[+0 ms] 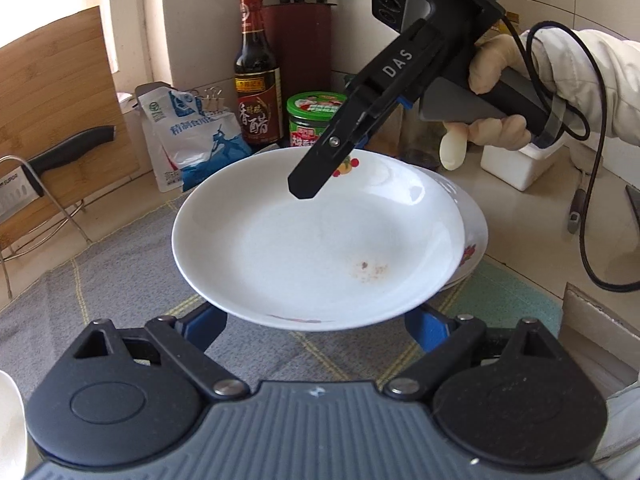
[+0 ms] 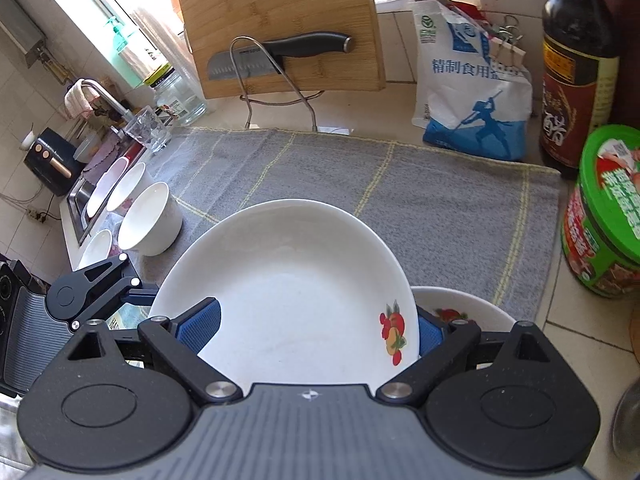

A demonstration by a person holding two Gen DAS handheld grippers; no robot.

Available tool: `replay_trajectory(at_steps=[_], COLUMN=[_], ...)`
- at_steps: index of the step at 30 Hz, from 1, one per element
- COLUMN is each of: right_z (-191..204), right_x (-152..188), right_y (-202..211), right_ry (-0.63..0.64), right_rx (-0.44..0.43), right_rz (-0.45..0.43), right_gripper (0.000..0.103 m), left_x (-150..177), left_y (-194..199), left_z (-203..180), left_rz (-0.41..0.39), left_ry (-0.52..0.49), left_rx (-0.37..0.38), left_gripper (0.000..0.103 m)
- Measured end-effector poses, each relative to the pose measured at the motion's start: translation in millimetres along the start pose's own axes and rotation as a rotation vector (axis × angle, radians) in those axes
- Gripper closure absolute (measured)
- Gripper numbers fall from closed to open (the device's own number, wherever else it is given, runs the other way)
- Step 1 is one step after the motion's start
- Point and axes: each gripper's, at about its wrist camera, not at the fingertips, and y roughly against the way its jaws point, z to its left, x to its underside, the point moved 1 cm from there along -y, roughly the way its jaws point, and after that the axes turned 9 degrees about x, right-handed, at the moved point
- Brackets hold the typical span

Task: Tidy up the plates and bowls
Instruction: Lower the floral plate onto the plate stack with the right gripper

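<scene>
Both the left hand-held gripper point(image 1: 316, 320) and right hand-held gripper point(image 2: 318, 330) clench the white plate point(image 1: 316, 240), face up, nearly level.

Left wrist view: sat low behind its own fingers, faced the back wall and vinegar bottle point(image 1: 256, 76), close over the white plate point(image 1: 316, 240). Right wrist view: looked from the opposite side across the same plate toward the cutting board point(image 2: 280, 24) and sink end. Shared: plate, grey mat point(image 1: 120, 280), salt bag point(image 1: 192, 136), bottle, green-lidded jar point(image 1: 312, 120).
</scene>
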Motion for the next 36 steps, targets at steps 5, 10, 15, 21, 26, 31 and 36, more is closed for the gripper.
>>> replay_trajectory(at_steps=[5,10,15,21,26,31,36], right_z=[-10.0,-19.5,-25.6,-31.7,-35.3,-37.2,-40.0], right_x=[17.3,30.8,39.5,44.6,46.8,50.6,54.5], right_y=[13.9,22.2,23.7,22.2,21.3,22.0,21.8], right_ry=[-0.042,-0.079,-0.100,-0.116,-0.126,-0.130,-0.142], right_rx=[0.034,0.049,0.060,0.065,0.068,0.074,0.085], right_rz=[-0.021,-0.031,-0.030,-0.025,-0.025,-0.023,-0.021], right_gripper=[0.004,0.004,0.004,0.004,0.004,0.004,0.004], left_x=[-6.3,-8.4,-9.8,-12.2,-14.2,-14.6,-16.6], left_y=[-8.2,-14.5,-18.8,-23.0,-25.7,-31.4,-34.5], left_z=[-9.5,-18.7,-21.6,-21.6,-21.6,-20.4,-21.4], left_rz=[0.003,0.014,0.024,0.033,0.043,0.057,0.061], left_ry=[-0.028,-0.047,-0.056,-0.054,-0.053,-0.047,-0.052], left_rx=[0.039,0.070,0.089,0.102,0.110,0.124,0.136], left_gripper=[0.008,0.008,0.008,0.008,0.008,0.008,0.008])
